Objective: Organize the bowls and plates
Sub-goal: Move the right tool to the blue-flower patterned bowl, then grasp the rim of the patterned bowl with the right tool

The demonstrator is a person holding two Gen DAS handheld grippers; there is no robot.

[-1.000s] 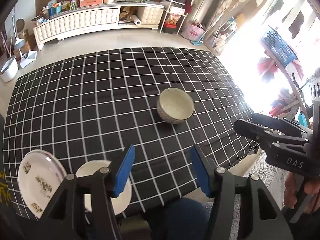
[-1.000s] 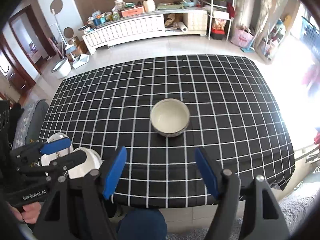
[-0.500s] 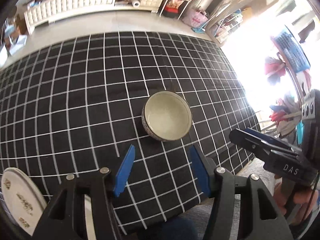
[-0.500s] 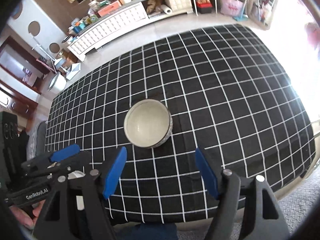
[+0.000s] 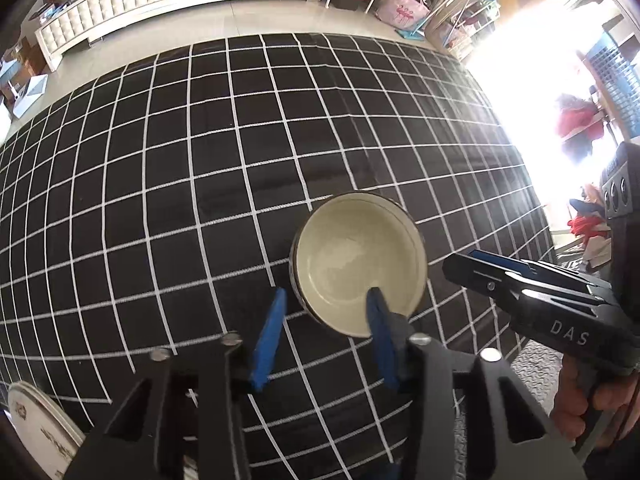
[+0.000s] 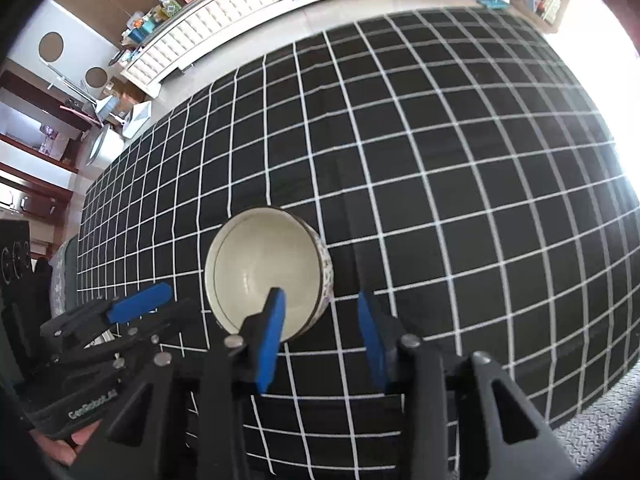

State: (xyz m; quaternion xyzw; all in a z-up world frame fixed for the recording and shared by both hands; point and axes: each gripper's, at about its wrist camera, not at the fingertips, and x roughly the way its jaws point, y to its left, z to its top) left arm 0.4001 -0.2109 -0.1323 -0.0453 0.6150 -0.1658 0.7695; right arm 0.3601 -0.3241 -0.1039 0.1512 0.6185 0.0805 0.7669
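- Bowl [image 5: 357, 264], cream inside with a patterned outside, sitting upright near the middle of the black checked worktop [image 5: 200, 160], nothing in it.
- Far left in the left wrist view: a printed plate [image 5: 38, 428] at the near corner, well apart from the bowl. Probably the stacking spot, so worth keeping in mind.
- Left gripper [image 5: 325, 334]: jaws just been closing, now fairly narrow, straddling the bowl's left rim with one pad outside and one over the inside. No contact visible yet.
- Right gripper [image 6: 322, 336]: same deal on the opposite rim, jaws just been closing too, inner pad over the bowl's interior and outer pad over the cloth. Nothing pinched.
- For a good grab: drop lower first so the wall sits deep between the pads, then squeeze. Glazed rim looks slippery.
- Best to pinch both sides evenly and lift level, otherwise likely to tip or skid on the cloth.
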